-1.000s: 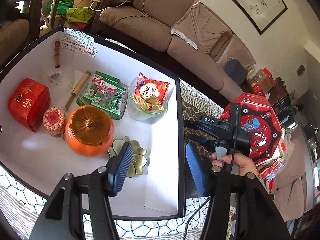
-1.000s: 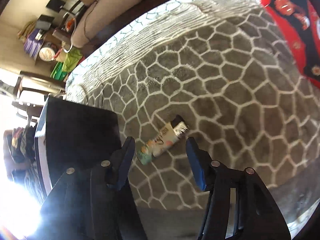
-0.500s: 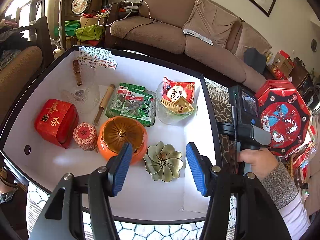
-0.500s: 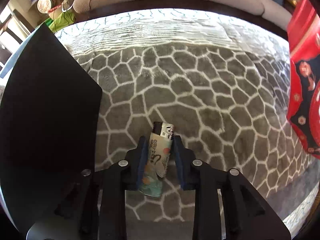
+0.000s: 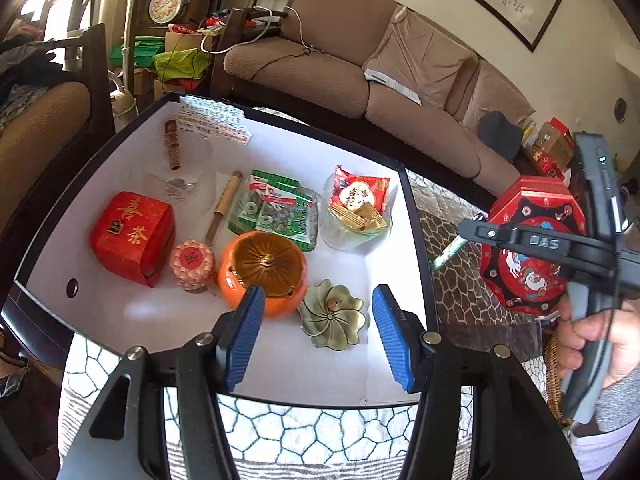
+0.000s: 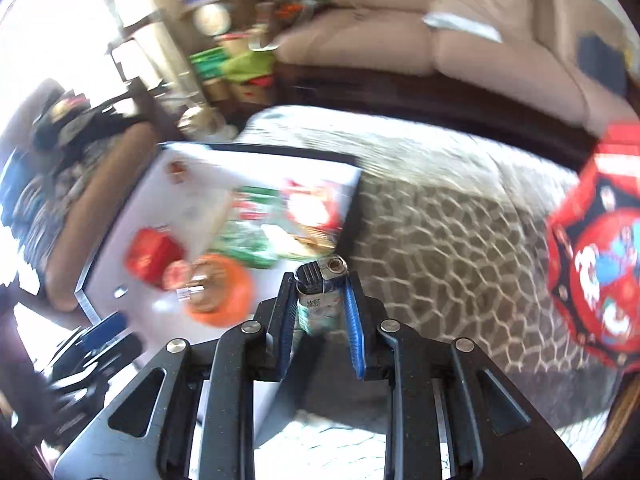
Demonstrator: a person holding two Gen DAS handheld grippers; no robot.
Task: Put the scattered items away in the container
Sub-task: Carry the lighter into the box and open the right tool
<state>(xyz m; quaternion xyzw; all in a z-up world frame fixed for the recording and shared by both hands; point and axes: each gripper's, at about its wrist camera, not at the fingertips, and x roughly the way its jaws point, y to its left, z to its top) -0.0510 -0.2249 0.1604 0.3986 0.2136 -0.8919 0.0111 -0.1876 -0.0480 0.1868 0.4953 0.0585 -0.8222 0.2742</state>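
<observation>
My right gripper (image 6: 318, 304) is shut on a patterned lighter (image 6: 320, 292) and holds it in the air by the right edge of the black-walled, white-floored box (image 6: 256, 152). In the left wrist view the lighter's tip (image 5: 448, 254) pokes out under the right gripper, just right of the box (image 5: 414, 216). My left gripper (image 5: 318, 336) is open and empty above the box's near side, over a green flower dish (image 5: 332, 316) and an orange pumpkin jar (image 5: 262, 270).
The box also holds a red tea box (image 5: 132, 232), a small pink jar (image 5: 192, 262), green snack packets (image 5: 276, 210), a glass bowl of red snacks (image 5: 358, 208) and wooden sticks. A red octagonal tin (image 5: 532, 240) stands on the patterned cloth to the right. A sofa stands behind.
My right gripper closed on the lighter on the cloth, lifted it and swung it toward the box. My left gripper stayed open and drew back a little over the box.
</observation>
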